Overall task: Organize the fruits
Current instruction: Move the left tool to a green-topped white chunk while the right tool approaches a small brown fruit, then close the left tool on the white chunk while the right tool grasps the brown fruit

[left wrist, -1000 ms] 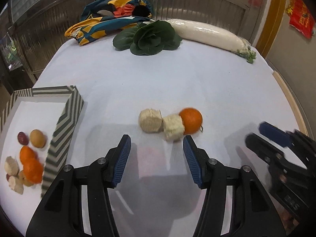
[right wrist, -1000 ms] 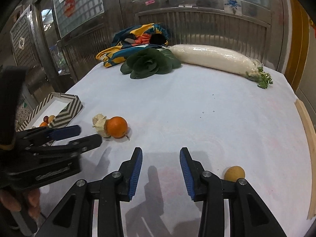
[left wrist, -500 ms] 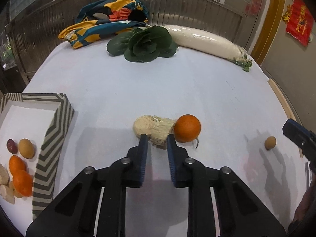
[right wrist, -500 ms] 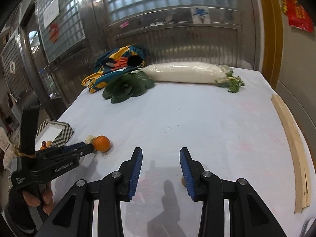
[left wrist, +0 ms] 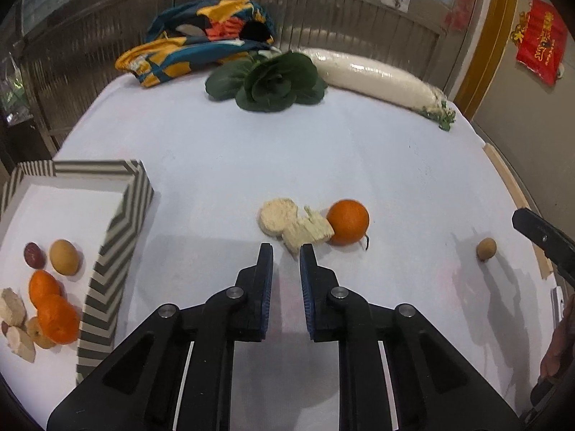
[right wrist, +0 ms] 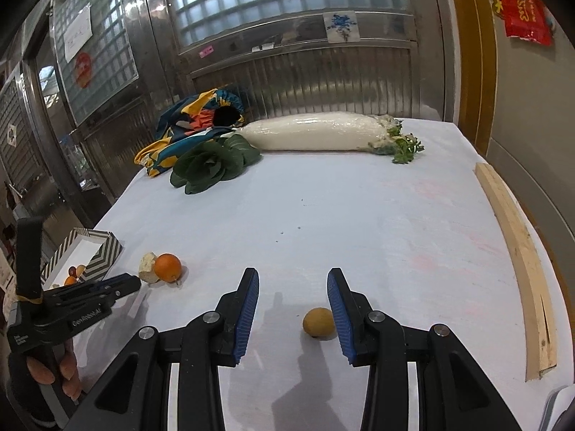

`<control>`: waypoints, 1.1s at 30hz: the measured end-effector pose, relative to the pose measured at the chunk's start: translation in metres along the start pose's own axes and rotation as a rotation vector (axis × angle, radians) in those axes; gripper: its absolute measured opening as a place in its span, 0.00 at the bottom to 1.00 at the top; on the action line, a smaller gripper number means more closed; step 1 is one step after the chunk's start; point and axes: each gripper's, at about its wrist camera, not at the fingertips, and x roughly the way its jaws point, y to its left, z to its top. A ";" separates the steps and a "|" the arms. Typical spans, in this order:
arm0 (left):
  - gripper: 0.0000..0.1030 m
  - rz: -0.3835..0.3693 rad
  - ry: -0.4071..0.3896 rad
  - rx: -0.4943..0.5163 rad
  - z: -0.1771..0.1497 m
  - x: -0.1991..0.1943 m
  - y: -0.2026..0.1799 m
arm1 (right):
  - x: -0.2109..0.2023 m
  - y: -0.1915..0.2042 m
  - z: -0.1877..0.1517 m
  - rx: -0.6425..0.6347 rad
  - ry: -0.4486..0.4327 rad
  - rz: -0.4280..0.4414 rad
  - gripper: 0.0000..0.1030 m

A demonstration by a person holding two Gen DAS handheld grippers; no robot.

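Your left hand-held gripper point(left wrist: 286, 251) is closed empty just short of the crumbly beige chunks point(left wrist: 295, 223) (soft, pinch mid-body lightly) beside the orange point(left wrist: 348, 221) on the tabletop point(left wrist: 359, 151), while your right hand-held gripper point(right wrist: 293, 285) gapes around the small round fruit point(right wrist: 318, 321).

On the white table point(left wrist: 359, 151): one orange point(left wrist: 348, 221), two pale chunks point(left wrist: 293, 221), one small brown fruit point(right wrist: 318, 321), one white radish point(right wrist: 309, 132), one leafy green point(left wrist: 273, 82). In the striped box point(left wrist: 118, 230): two oranges point(left wrist: 52, 305), one brown fruit point(left wrist: 63, 256).
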 end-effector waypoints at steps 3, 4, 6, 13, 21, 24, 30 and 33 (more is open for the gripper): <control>0.16 -0.025 0.003 -0.003 0.001 0.004 -0.003 | 0.001 0.000 0.000 -0.001 0.007 0.005 0.37; 0.16 -0.043 0.009 -0.010 0.001 0.006 -0.003 | 0.001 0.001 0.000 -0.001 0.009 0.008 0.37; 0.22 -0.055 0.019 -0.007 0.002 0.010 -0.008 | 0.001 0.001 0.000 0.001 0.012 0.016 0.38; 0.39 -0.071 0.012 0.019 0.007 0.018 -0.018 | 0.003 0.002 -0.001 0.002 0.025 0.017 0.38; 0.32 -0.084 0.027 -0.007 0.008 0.025 -0.008 | 0.003 -0.004 -0.002 0.004 0.028 0.002 0.39; 0.32 -0.058 0.016 -0.012 0.007 0.020 -0.005 | 0.000 -0.011 -0.002 -0.003 0.037 -0.016 0.40; 0.32 -0.020 -0.026 0.023 0.004 0.007 -0.008 | 0.000 -0.019 -0.006 -0.005 0.074 -0.009 0.42; 0.32 -0.020 -0.022 0.035 0.002 0.006 -0.010 | 0.010 -0.016 -0.011 -0.026 0.110 -0.036 0.42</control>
